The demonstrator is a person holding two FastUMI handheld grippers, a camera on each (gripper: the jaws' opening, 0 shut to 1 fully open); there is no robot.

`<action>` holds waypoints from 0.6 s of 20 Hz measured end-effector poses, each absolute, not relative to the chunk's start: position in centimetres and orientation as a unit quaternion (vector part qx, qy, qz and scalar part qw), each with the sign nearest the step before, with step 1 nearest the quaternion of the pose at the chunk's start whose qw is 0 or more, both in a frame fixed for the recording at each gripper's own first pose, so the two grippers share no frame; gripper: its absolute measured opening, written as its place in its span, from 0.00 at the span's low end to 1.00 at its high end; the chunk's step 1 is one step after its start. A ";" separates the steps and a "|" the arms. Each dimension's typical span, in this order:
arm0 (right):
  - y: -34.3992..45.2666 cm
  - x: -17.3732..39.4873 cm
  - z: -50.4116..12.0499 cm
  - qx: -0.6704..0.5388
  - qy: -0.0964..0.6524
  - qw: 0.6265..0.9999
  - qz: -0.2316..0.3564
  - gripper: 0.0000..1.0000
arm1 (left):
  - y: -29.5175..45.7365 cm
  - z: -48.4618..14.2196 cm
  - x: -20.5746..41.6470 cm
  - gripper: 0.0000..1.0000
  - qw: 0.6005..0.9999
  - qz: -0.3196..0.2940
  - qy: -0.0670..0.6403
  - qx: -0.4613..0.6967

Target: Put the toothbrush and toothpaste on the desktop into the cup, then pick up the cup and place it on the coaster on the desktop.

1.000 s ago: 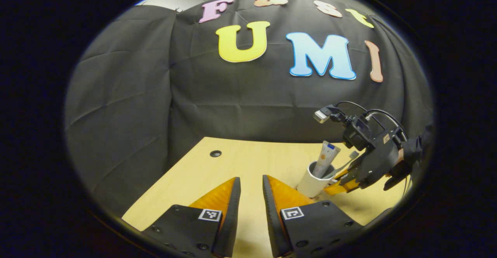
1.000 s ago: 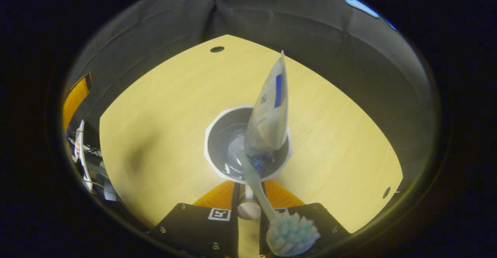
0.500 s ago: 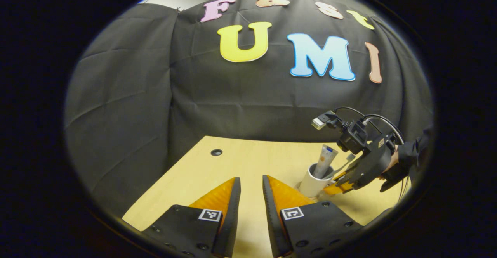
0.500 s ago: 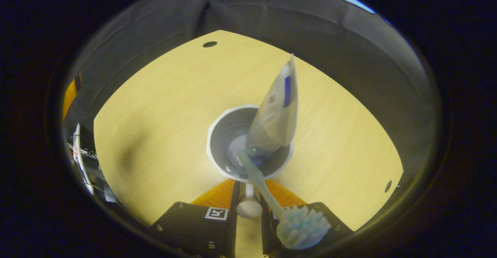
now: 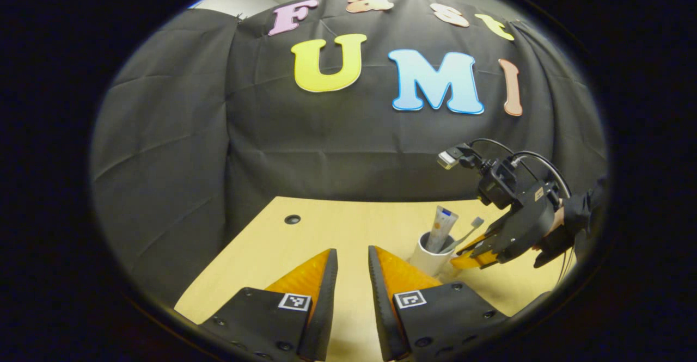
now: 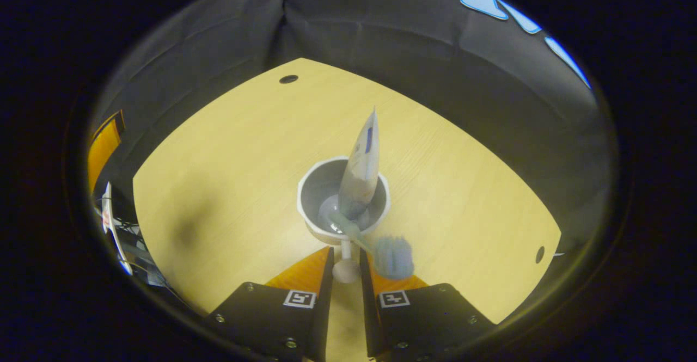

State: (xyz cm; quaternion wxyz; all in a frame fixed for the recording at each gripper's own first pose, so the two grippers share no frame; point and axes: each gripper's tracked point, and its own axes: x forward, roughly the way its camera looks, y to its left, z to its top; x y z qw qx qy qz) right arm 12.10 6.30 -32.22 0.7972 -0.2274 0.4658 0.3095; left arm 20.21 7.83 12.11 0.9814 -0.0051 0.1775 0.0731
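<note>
A round white cup (image 6: pixel 343 198) with a smooth grey inside stands on the pale wood-grain desktop (image 6: pixel 228 149), and both task items are in it. The flat, crimped-ended toothpaste (image 6: pixel 359 169) tube stands nearly upright against the far side of the rim, while the slim toothbrush (image 6: pixel 375 247) leans out over the near rim, its bristled head hanging toward the camera. In the right gripper view the right gripper (image 6: pixel 344 267) sits low just in front of the cup, its ridged wedge-shaped fingers a narrow gap apart on either side of the cup's small knobbed handle (image 6: pixel 345 268); I cannot tell whether they press on it. In the left gripper view the left gripper (image 5: pixel 353 283) hangs over bare desktop, empty, its fingers slightly parted, with the cup (image 5: pixel 430 253) ahead to its right.
</note>
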 end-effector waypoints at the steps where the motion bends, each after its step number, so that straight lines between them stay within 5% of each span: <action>1: 6.2 12.0 -31.5 -0.225 0.459 0.802 0.309 0.27 | 7.5 12.2 20.2 0.47 0.982 0.069 0.177 -0.005; 12: 2.2 10.3 -19.8 -0.112 0.335 0.912 0.210 0.27 | 1.9 16.6 21.6 0.47 0.990 0.010 0.142 0.010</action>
